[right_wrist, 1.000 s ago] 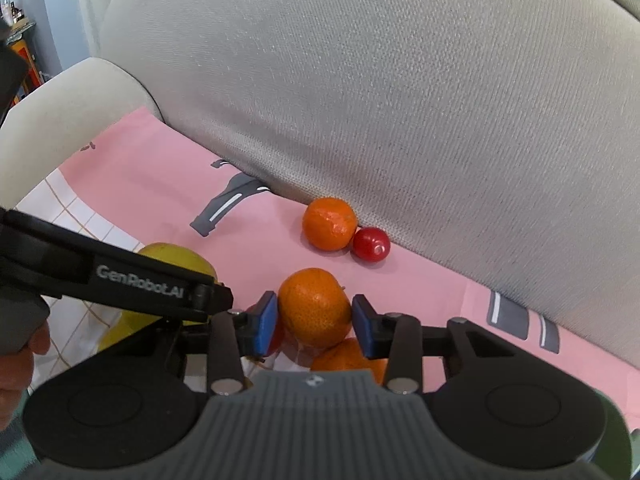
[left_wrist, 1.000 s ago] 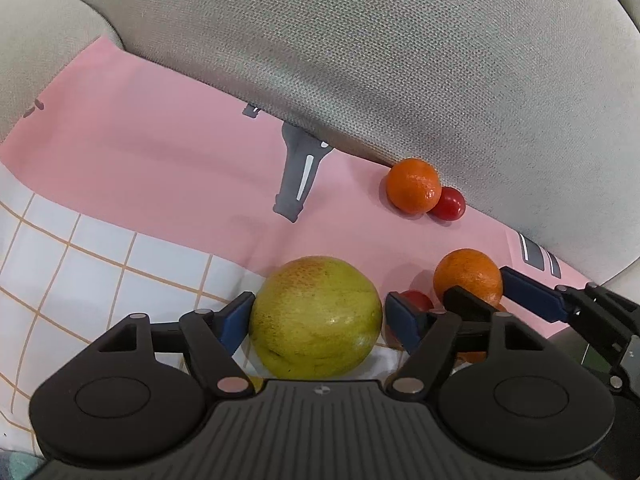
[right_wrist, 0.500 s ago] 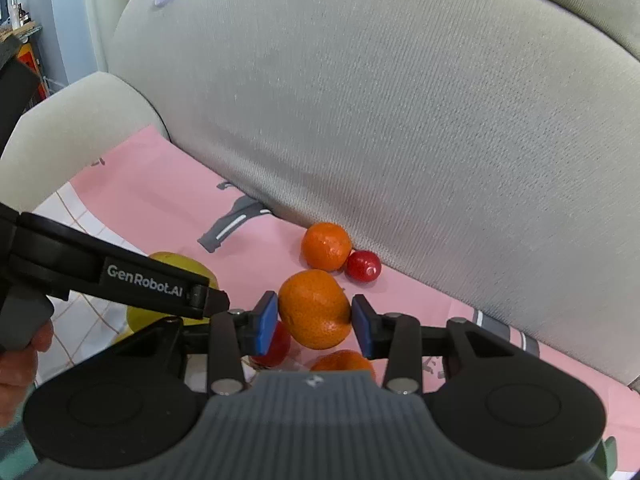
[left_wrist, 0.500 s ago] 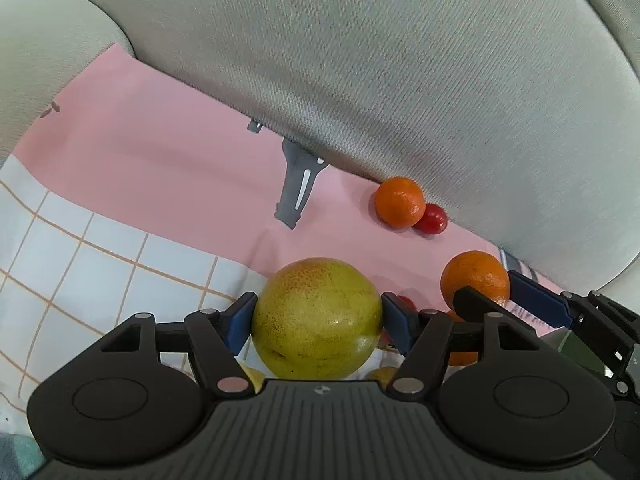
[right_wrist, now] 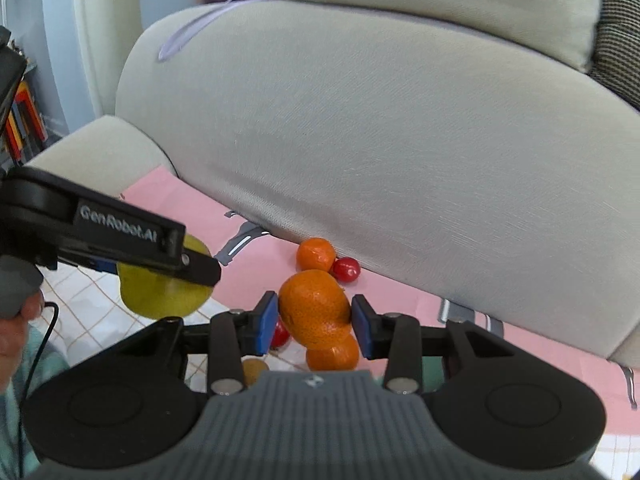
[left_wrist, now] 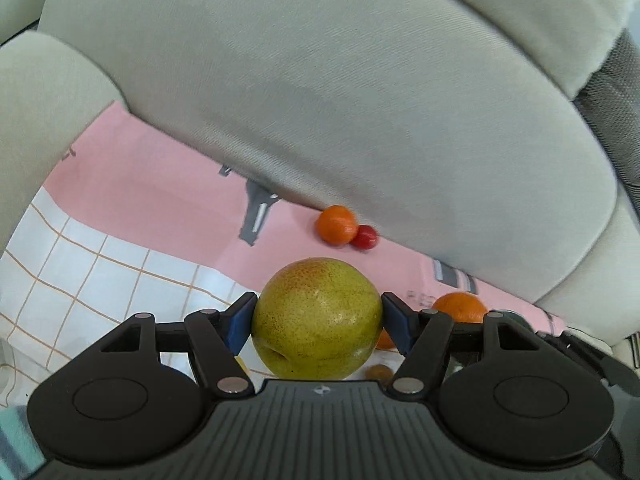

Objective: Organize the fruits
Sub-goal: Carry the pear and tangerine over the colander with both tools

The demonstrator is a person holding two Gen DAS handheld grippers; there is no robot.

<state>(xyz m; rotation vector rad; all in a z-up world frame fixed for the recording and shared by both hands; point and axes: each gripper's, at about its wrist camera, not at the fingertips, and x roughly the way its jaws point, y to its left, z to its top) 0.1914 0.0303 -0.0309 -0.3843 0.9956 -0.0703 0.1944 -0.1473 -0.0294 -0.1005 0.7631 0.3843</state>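
Note:
In the left wrist view, a large yellow-green pear [left_wrist: 316, 318] is clamped between the blue pads of my left gripper [left_wrist: 316, 324], lifted off the cloth. In the right wrist view, my right gripper [right_wrist: 314, 320] is shut on an orange [right_wrist: 314, 306], also held in the air. That view shows the left gripper's finger [right_wrist: 120, 236] across the pear [right_wrist: 160, 296] at the left. Below the held orange lie another orange [right_wrist: 334, 356], a red fruit [right_wrist: 280, 334] and a small brown fruit [right_wrist: 254, 368]. A further orange [right_wrist: 316, 255] and a small red fruit [right_wrist: 346, 269] rest against the sofa back.
A pink cloth [left_wrist: 160, 184] and a white checked cloth [left_wrist: 100, 272] cover the sofa seat. The grey backrest [left_wrist: 320, 100] rises close behind and an armrest [left_wrist: 40, 100] bounds the left. A person's hand [right_wrist: 16, 320] holds the left gripper's handle.
Both grippers have risen and drawn back from the seat, each keeping its fruit. The fruits on the cloth look smaller and more of the backrest shows.

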